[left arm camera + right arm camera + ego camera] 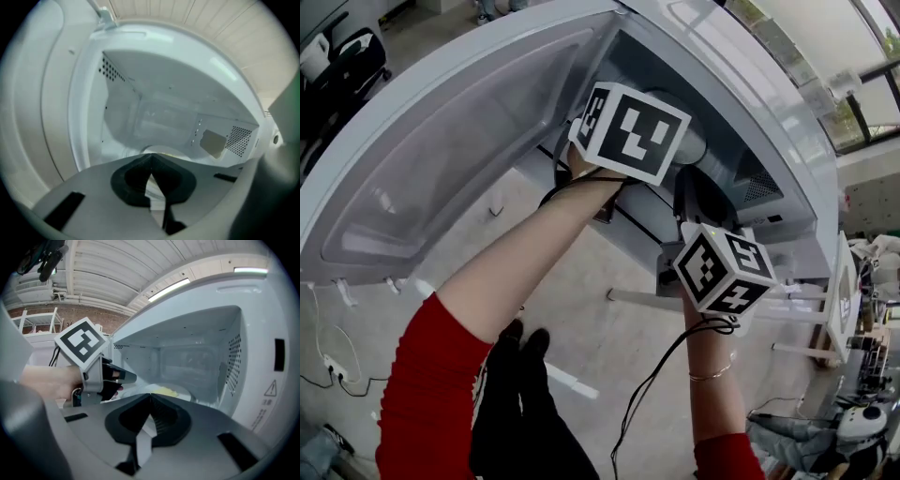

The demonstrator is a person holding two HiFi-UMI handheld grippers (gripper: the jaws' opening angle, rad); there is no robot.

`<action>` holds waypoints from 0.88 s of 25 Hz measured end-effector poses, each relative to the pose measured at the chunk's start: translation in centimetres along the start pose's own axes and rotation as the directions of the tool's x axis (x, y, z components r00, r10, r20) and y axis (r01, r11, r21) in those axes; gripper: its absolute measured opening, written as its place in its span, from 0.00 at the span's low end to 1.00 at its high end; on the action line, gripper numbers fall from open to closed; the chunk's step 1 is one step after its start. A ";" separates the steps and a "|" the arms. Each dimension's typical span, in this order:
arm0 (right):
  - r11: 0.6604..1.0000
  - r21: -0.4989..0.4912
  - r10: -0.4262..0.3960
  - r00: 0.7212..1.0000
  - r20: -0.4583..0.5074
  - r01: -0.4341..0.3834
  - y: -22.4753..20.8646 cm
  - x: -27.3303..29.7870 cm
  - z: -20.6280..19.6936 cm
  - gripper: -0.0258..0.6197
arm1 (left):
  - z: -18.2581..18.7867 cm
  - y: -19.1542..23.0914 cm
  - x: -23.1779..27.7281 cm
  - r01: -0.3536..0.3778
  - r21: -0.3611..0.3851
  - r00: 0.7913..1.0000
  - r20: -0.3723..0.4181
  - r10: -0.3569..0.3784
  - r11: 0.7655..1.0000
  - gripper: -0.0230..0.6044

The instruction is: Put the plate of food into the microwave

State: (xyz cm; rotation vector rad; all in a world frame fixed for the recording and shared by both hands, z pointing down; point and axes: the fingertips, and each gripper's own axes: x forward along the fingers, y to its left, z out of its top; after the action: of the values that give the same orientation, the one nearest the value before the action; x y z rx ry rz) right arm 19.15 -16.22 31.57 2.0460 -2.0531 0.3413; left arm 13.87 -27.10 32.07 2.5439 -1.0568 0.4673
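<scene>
The white microwave (pixel 787 141) stands with its door (pixel 441 159) swung wide to the left. Inside, a pale plate (pixel 180 393) with yellow food (pixel 165 391) lies on the cavity floor; its rim (pixel 159 151) peeks over the left jaws. My left gripper (pixel 151 158) is shut with nothing between its jaws, at the cavity mouth just short of the plate. From the right gripper view, the left gripper (pixel 124 377) sits at the opening's left side. My right gripper (pixel 150 398) is shut and empty, a little outside the opening, facing the plate.
Vent holes (pixel 239 139) and a tan cover patch (pixel 213 143) mark the cavity's right wall. The control side panel (pixel 276 366) lies to the right of the opening. Below, a white frame (pixel 806 314) and floor cables (pixel 337 370) show.
</scene>
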 end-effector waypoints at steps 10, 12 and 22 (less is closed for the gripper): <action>0.993 0.111 0.032 0.996 0.080 -0.041 0.6 -4.9 1.4 0.06 | 1.4 -5.2 -7.2 0.202 0.146 0.959 0.172 -0.226 0.968 0.05; 0.990 0.133 0.029 0.994 0.101 -0.042 0.8 -6.8 1.5 0.06 | 0.8 -6.0 -8.9 0.213 0.199 0.955 0.165 -0.247 0.957 0.05; 0.975 0.217 0.030 0.997 0.076 -0.046 3.3 -17.8 0.2 0.06 | -1.7 -11.0 -17.7 0.310 0.244 0.933 0.108 -0.343 0.919 0.05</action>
State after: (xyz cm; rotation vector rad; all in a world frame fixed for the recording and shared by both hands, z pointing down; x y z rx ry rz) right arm 15.89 0.57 25.70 2.1745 -2.1864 0.5296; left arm 9.75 -8.26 24.05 2.9210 -0.6275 0.3228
